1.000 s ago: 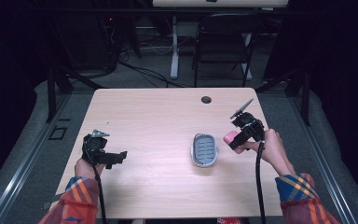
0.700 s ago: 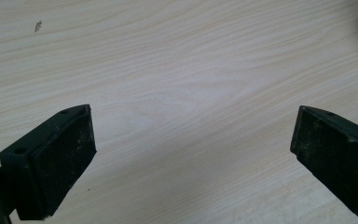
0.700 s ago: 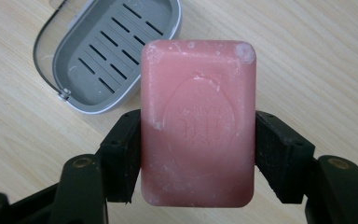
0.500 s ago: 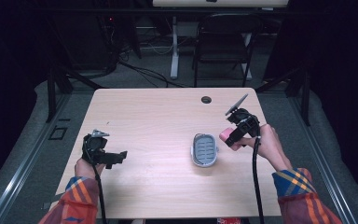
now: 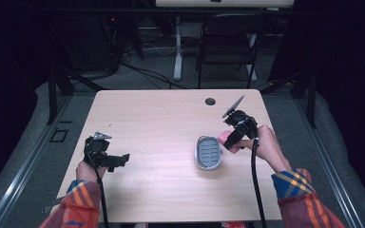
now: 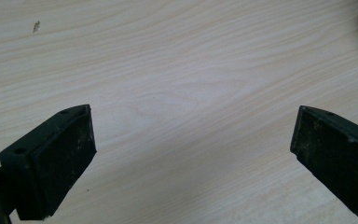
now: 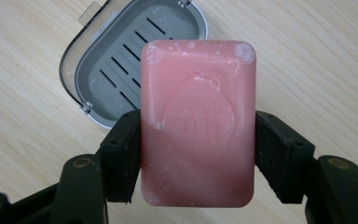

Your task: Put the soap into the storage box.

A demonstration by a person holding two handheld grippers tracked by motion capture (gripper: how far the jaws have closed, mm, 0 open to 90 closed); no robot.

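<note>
High view: overhead light falls on the pale wooden table (image 5: 161,118), which reads evenly bright, while the floor and the room beyond sink into near-black with a faint violet cast. Detail is soft and slightly grainy throughout; the chair (image 5: 228,42) behind the table is barely separable from the dark. Shadows on the tabletop are short and faint. Left gripper view: wood grain is crisp and evenly lit, the black pads (image 6: 60,158) in the foreground slightly soft. Right gripper view: the pink soap (image 7: 198,121) is sharp, its embossed lettering legible in outline only, perhaps blurred by closeness; the grey dish (image 7: 121,60) shows mild glare along its rim.
</note>
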